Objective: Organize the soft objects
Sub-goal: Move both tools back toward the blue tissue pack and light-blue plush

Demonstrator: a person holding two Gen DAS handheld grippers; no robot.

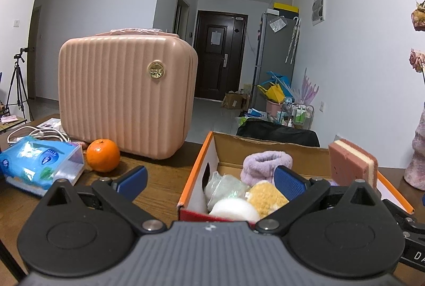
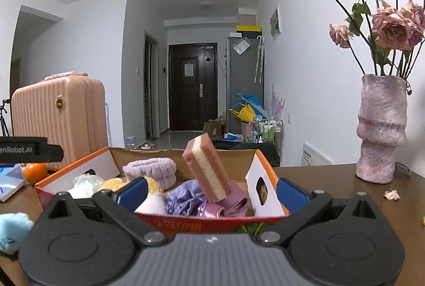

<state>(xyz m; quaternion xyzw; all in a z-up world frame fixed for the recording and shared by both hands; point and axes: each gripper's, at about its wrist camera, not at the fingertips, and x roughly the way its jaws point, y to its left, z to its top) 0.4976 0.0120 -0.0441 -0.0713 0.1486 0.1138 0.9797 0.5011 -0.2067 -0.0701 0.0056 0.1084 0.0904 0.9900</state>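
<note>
An orange-rimmed cardboard box (image 1: 198, 166) (image 2: 79, 169) sits on the wooden table and holds soft items. Inside are a fluffy lilac headband (image 1: 265, 163) (image 2: 150, 169), a yellow sponge (image 1: 267, 197), a white puff (image 1: 233, 209), a pale green bag (image 1: 225, 186) and a purple cloth (image 2: 183, 198). A pink-and-cream sponge (image 2: 209, 169) (image 1: 353, 163) leans upright in the box, untouched. My left gripper (image 1: 211, 181) is open at the box's left near corner. My right gripper (image 2: 212, 193) is open, empty, just before the near wall. A blue plush toy (image 2: 13, 230) lies on the table, left.
A pink ribbed case (image 1: 124, 97) stands at the back left, with an orange (image 1: 103, 156), a tissue pack (image 1: 39, 166) and white cables (image 1: 39, 134) before it. A vase (image 2: 381, 129) of dried roses stands at the right, a fallen petal (image 2: 391, 195) near it.
</note>
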